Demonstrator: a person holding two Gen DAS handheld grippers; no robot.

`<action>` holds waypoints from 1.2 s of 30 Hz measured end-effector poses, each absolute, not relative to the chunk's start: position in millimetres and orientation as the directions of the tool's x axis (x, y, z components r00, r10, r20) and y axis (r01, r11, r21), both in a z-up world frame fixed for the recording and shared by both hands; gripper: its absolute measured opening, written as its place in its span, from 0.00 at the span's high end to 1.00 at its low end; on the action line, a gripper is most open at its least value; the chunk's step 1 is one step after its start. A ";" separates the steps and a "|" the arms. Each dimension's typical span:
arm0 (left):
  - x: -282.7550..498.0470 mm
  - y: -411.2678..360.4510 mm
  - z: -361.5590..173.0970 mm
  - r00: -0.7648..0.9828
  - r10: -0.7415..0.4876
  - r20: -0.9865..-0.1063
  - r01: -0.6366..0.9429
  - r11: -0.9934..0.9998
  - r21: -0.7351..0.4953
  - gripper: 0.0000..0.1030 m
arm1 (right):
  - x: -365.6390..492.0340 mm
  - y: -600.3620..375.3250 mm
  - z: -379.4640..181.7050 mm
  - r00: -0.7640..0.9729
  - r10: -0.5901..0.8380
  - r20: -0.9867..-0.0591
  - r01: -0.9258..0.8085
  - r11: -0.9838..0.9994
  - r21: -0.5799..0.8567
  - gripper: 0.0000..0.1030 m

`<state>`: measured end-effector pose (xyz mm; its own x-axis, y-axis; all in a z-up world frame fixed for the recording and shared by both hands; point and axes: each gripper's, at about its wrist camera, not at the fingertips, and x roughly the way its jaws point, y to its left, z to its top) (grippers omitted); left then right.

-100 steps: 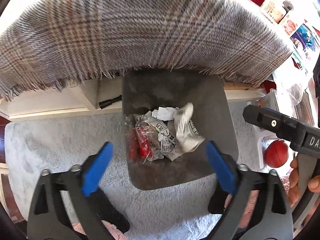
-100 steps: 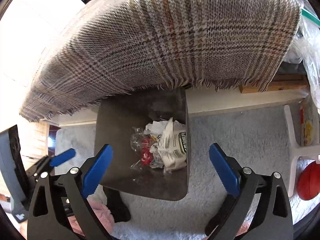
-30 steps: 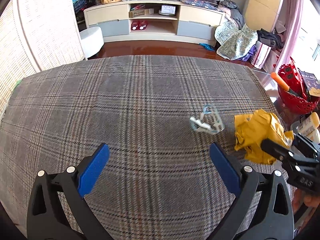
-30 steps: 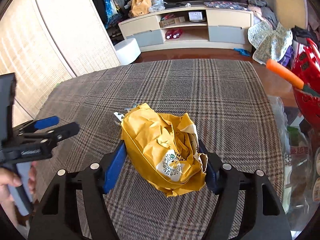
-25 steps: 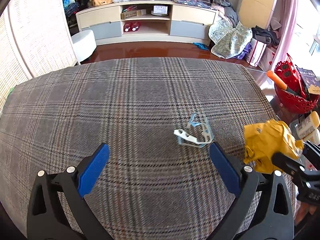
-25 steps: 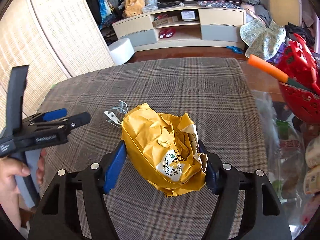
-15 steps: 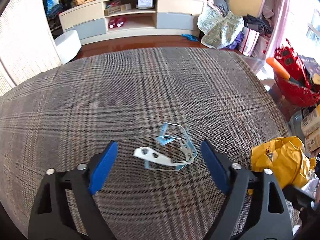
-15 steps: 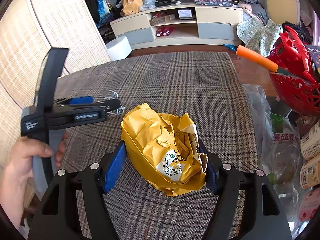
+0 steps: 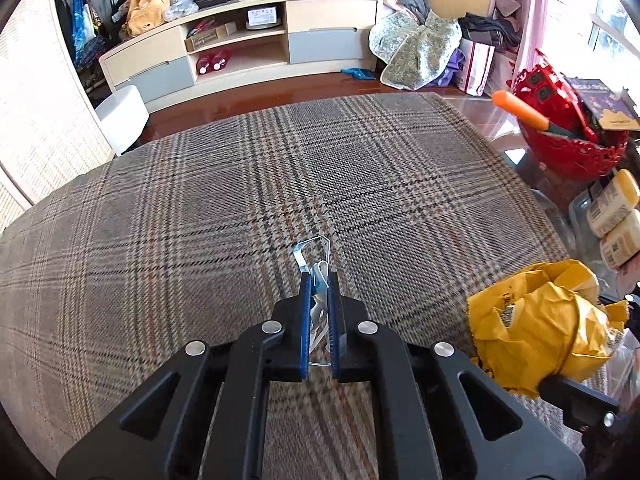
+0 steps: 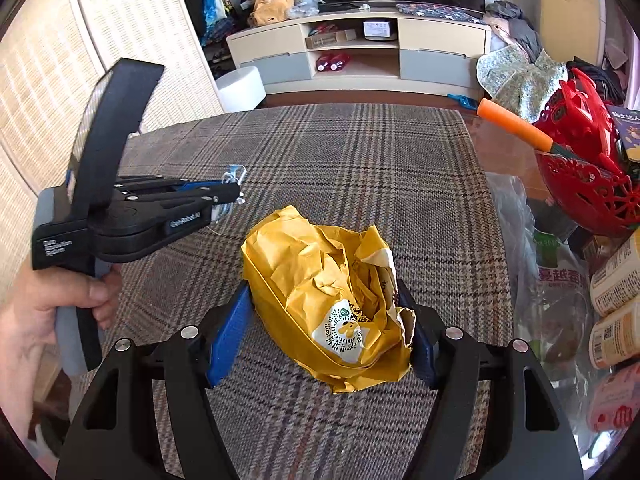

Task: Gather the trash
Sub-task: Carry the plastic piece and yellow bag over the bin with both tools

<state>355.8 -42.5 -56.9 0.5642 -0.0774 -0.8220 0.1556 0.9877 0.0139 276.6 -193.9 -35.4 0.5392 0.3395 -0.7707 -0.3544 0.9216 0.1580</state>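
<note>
The left gripper (image 9: 319, 280) is closing its 2 blue-padded jaws on a small piece of clear, bluish plastic packaging (image 9: 314, 258), a thin bent strip with a white scrap inside. The pads already press its flattened lower part, and a looped end sticks out past the tips just above the tablecloth (image 9: 224, 208). That cloth is a coarse woven plaid in grey, brown and rust lines, lying smooth over the tabletop.

The right gripper (image 10: 324, 320) pinches a crumpled yellow paper bag (image 10: 320, 292) between its blue pads. The bag is a wrinkled, stiff-looking wad with a round white printed sticker on its lower front, and it bulges well above the jaws. It hangs over the cloth near the table's right edge.

In the right wrist view a hand (image 10: 44, 308) wraps the grey handle of the left gripper. Beside the table stand a red openwork plastic basket (image 10: 580, 184) with an orange-handled tool (image 10: 516, 126), and a glossy clear plastic bag (image 10: 556, 300).
</note>
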 end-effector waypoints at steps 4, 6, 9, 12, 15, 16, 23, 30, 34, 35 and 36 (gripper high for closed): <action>316.6 -35.8 -24.7 0.581 -0.076 -0.810 0.145 0.989 0.011 0.94 | 255.3 -192.5 -17.9 0.549 0.331 -0.767 -0.348 0.925 0.150 0.32; 298.2 -32.2 -10.4 0.590 -0.078 -0.804 0.138 0.990 0.006 0.94 | 239.9 -190.8 -7.9 0.552 0.325 -0.768 -0.344 0.928 0.146 0.32; 261.5 -29.9 11.0 0.593 -0.077 -0.802 0.129 0.992 0.000 0.94 | 214.1 -190.8 8.3 0.559 0.322 -0.764 -0.332 0.931 0.150 0.32; 220.0 -30.0 26.1 0.595 -0.074 -0.800 0.128 0.992 0.003 0.94 | 181.6 -189.4 21.7 0.578 0.296 -0.760 -0.322 0.939 0.121 0.32; 179.2 -25.3 38.9 0.602 -0.079 -0.795 0.113 0.994 -0.013 0.94 | 144.3 -190.6 31.5 0.585 0.302 -0.753 -0.318 0.939 0.130 0.32; 162.6 -25.1 43.4 0.606 -0.085 -0.791 0.107 0.994 -0.025 0.94 | 135.1 -191.6 33.2 0.586 0.305 -0.751 -0.316 0.939 0.135 0.32; 73.2 -22.3 51.7 0.634 -0.126 -0.763 0.094 0.992 -0.086 0.94 | 63.9 -200.4 21.9 0.569 0.336 -0.751 -0.294 0.936 0.195 0.32; 12.1 -27.8 4.1 0.608 -0.167 -0.776 0.131 0.985 -0.110 0.94 | 14.3 -192.2 -22.8 0.506 0.338 -0.794 -0.317 0.928 0.193 0.32; -3.4 -22.9 -42.7 0.570 -0.187 -0.800 0.116 0.982 -0.147 0.94 | 0.8 -189.2 -60.3 0.458 0.336 -0.823 -0.325 0.925 0.196 0.32; -5.3 -21.3 -54.3 0.560 -0.193 -0.806 0.111 0.981 -0.158 0.94 | -0.8 -189.5 -70.9 0.445 0.339 -0.829 -0.325 0.924 0.203 0.32; -7.4 -20.2 -65.3 0.548 -0.200 -0.812 0.108 0.980 -0.168 0.94 | -2.6 -189.2 -79.5 0.435 0.341 -0.833 -0.325 0.923 0.207 0.32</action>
